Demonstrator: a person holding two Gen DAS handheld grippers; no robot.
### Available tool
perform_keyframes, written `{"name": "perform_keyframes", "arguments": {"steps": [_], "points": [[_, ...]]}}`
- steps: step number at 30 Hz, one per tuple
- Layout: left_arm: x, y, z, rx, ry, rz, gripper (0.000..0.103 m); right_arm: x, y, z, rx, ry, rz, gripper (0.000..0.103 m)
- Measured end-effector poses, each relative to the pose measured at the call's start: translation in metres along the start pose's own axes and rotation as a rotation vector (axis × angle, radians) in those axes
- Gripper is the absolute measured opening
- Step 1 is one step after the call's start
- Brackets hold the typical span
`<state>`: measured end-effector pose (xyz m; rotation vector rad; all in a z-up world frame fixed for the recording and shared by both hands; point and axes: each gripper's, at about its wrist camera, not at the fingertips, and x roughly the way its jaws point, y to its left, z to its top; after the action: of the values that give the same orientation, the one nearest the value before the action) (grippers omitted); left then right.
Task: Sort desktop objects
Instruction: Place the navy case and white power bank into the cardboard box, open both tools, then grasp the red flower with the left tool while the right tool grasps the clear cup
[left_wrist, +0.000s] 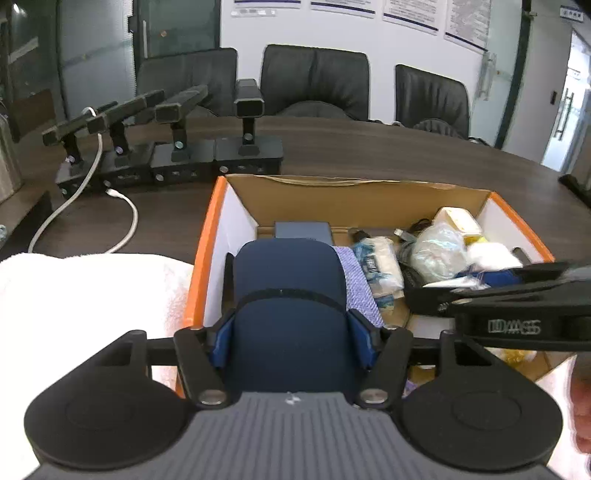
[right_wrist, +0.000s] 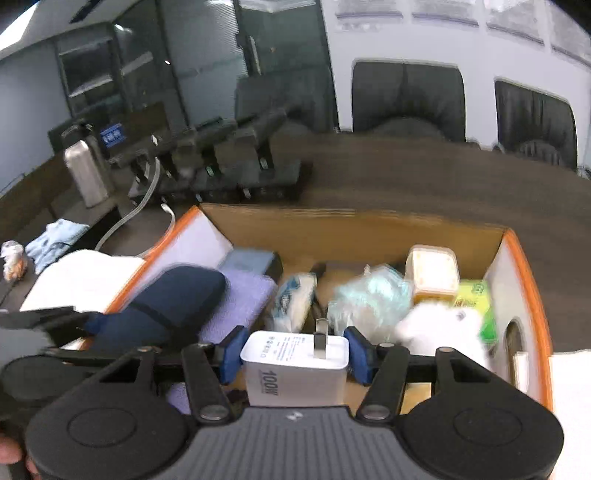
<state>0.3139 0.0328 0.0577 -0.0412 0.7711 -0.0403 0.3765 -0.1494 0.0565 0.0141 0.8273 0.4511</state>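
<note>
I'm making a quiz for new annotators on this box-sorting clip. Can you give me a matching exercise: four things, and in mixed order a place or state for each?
Things:
1. navy case
2. white charger
3. white cable
4. steel flask

Places or states:
A. lying on the dark table, outside the cardboard box
B. between the left gripper's blue pads
C. standing upright at the far left
D. between the right gripper's blue pads

Pairs: 1-B, 2-D, 3-A, 4-C

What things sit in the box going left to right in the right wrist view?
Navy case → purple cloth → blue-and-white packet → clear bag → yellow-lidded tub → green pack.
</note>
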Motion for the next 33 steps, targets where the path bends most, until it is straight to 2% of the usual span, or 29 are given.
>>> {"name": "perform_keyframes", "arguments": {"steps": [4,6,7,8,10,11,14,16,22,25,30,33], "points": [[0.002,-0.012,-0.007,0.040,-0.025,0.048,0.069,0.018,-0.007,-0.010,0.020,0.039,0.000,0.063],[0.002,-0.013,-0.008,0.045,-0.022,0.035,0.073,0.010,-0.004,-0.011,0.012,0.037,-0.039,0.062],[0.000,-0.013,-0.007,0.053,-0.016,0.027,0.075,0.002,-0.003,-0.009,0.002,0.033,-0.053,0.063],[-0.003,-0.013,-0.007,0.052,-0.005,0.019,0.076,-0.009,-0.004,-0.007,-0.006,0.015,-0.056,0.069],[-0.011,-0.011,-0.003,0.019,0.012,0.002,0.085,-0.034,-0.007,-0.003,-0.013,-0.048,-0.056,0.079],[-0.018,-0.010,0.000,-0.001,0.011,-0.007,0.086,-0.048,-0.008,-0.002,-0.018,-0.078,-0.068,0.082],[-0.049,-0.012,0.009,-0.010,-0.046,-0.001,0.091,-0.079,-0.012,0.003,-0.049,-0.098,-0.130,0.084],[-0.073,-0.014,0.014,-0.007,-0.084,0.010,0.099,-0.096,-0.014,0.001,-0.063,-0.096,-0.155,0.085],[-0.129,-0.015,0.017,-0.025,-0.139,0.045,0.102,-0.137,-0.015,-0.016,-0.095,-0.080,-0.174,0.087],[-0.141,-0.014,0.012,-0.038,-0.122,0.063,0.102,-0.155,-0.017,-0.025,-0.085,-0.067,-0.187,0.087],[-0.149,-0.018,-0.012,-0.003,-0.095,0.062,0.103,-0.176,-0.021,-0.046,-0.067,-0.055,-0.160,0.088],[-0.150,-0.019,-0.029,0.006,-0.077,0.029,0.103,-0.181,-0.021,-0.064,-0.068,-0.048,-0.149,0.088]]}}
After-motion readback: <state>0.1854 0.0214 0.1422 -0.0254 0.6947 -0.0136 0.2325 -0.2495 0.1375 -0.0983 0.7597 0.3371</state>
